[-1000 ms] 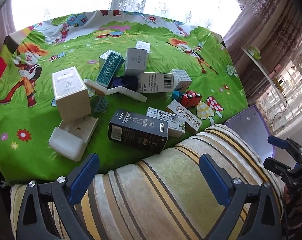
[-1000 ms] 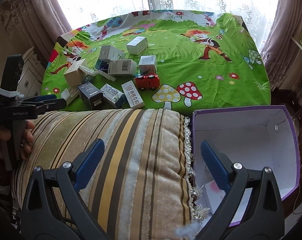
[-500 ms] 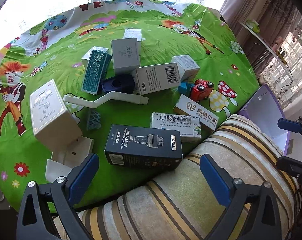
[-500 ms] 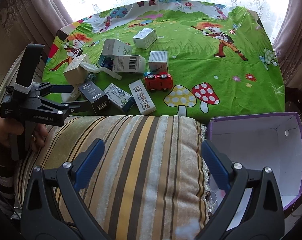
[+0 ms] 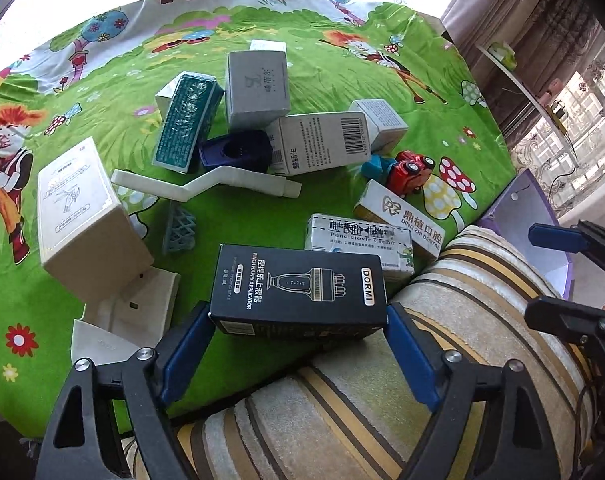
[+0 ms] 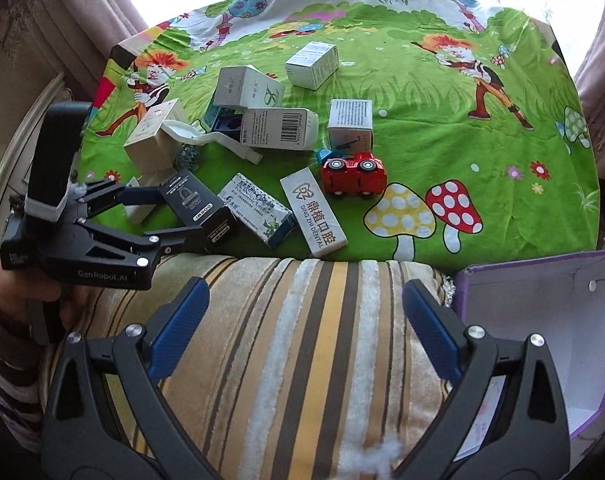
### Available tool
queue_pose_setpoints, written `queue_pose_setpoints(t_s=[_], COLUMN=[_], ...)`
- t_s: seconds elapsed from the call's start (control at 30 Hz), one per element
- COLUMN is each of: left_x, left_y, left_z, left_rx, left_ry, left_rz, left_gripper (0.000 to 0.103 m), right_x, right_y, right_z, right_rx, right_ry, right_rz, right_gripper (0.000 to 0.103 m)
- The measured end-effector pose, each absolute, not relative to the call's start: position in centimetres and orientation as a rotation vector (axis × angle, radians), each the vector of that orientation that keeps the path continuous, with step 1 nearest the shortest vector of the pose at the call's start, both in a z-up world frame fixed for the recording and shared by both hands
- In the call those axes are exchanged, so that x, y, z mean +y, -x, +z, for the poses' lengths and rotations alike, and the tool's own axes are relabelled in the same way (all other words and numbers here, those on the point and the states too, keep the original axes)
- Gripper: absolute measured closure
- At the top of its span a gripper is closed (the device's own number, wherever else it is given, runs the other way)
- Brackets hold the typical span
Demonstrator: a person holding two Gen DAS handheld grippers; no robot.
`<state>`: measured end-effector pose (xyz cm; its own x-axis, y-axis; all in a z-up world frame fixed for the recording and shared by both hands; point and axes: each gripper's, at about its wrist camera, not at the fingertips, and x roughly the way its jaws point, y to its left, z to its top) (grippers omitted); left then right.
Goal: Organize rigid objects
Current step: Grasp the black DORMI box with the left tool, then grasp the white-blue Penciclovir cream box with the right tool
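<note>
Your left gripper (image 5: 298,324) has just been closing around the black box (image 5: 298,288) at the near edge of the table (image 5: 342,80), its pads at the box's two ends and seemingly touching, so this looks like the pick-up step; finish the squeeze before you lift. Your right gripper (image 6: 302,312) hangs wide and empty over the striped cushion (image 6: 302,340). At the right, past the table's near right corner, the purple box (image 6: 542,320) stands open with only a printed slip in it, and the black box likely belongs there.
</note>
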<state>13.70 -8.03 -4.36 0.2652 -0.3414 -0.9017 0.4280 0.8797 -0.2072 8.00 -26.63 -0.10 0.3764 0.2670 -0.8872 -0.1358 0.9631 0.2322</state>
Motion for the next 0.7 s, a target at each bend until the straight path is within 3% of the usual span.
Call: queue_pose_setpoints(t_s=[0.7], left_x=[2.4], left_y=[-7.6], left_z=[-1.0], left_rx=[0.983], left_ry=[0.169], left_rz=[-0.154], left_gripper=[0.017], right_x=[-19.7], right_y=[-14.1], right_z=[-4.3], right_rx=[1.316], right_ry=[-0.389], right_rz=[0.076], right_gripper=[0.005])
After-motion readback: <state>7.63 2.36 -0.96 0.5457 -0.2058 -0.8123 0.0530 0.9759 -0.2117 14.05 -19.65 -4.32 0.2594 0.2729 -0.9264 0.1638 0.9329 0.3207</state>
